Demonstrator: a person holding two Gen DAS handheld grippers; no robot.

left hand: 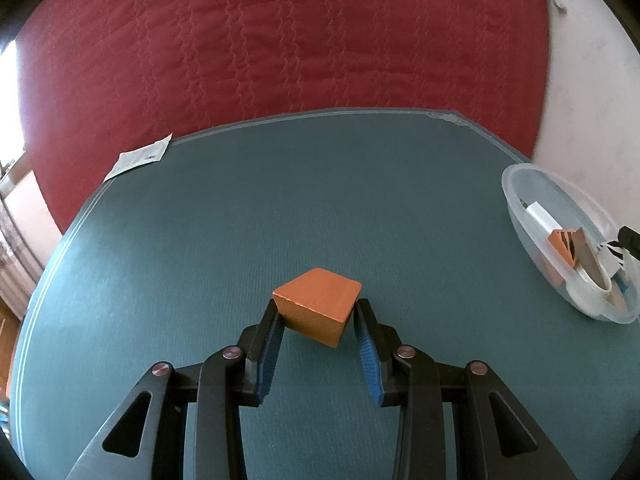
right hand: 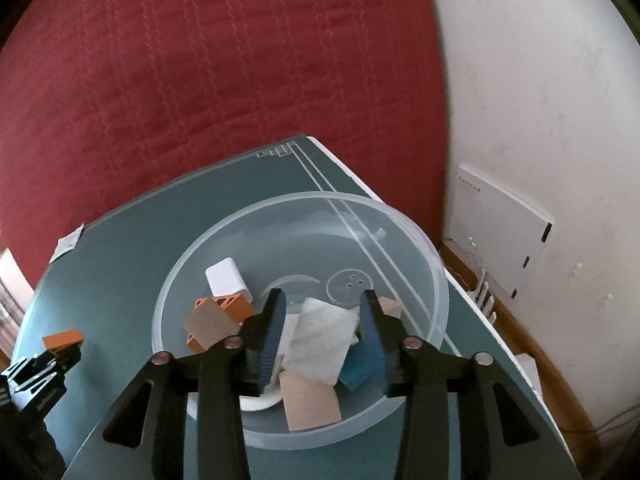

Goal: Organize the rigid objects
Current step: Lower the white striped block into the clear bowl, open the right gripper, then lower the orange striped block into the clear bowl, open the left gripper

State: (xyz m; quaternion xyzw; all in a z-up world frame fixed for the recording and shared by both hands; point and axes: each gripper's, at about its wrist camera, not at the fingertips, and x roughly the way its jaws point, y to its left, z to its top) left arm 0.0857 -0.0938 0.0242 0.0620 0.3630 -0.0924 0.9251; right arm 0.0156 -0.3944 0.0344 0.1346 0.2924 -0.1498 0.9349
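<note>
An orange wooden block (left hand: pixel 318 306) lies on the green mat (left hand: pixel 240 220). My left gripper (left hand: pixel 317 312) is open with its fingertips on either side of the block's near end; whether they touch it is unclear. The block also shows in the right wrist view (right hand: pixel 64 339), with the left gripper (right hand: pixel 48 364) by it. My right gripper (right hand: pixel 322 300) is open and empty above a clear plastic bowl (right hand: pixel 432 264). The bowl holds a white block (right hand: pixel 226 278), an orange hollow block (right hand: pixel 230 306), a grey-white block (right hand: pixel 320 340), a tan block (right hand: pixel 310 404) and a blue block (right hand: pixel 356 372).
The bowl (left hand: pixel 520 184) stands at the mat's right edge. A paper slip (left hand: pixel 138 156) lies at the mat's far left corner. A red quilted cover (left hand: pixel 280 40) lies beyond the mat. A white router (right hand: pixel 500 228) leans on the wall at the right.
</note>
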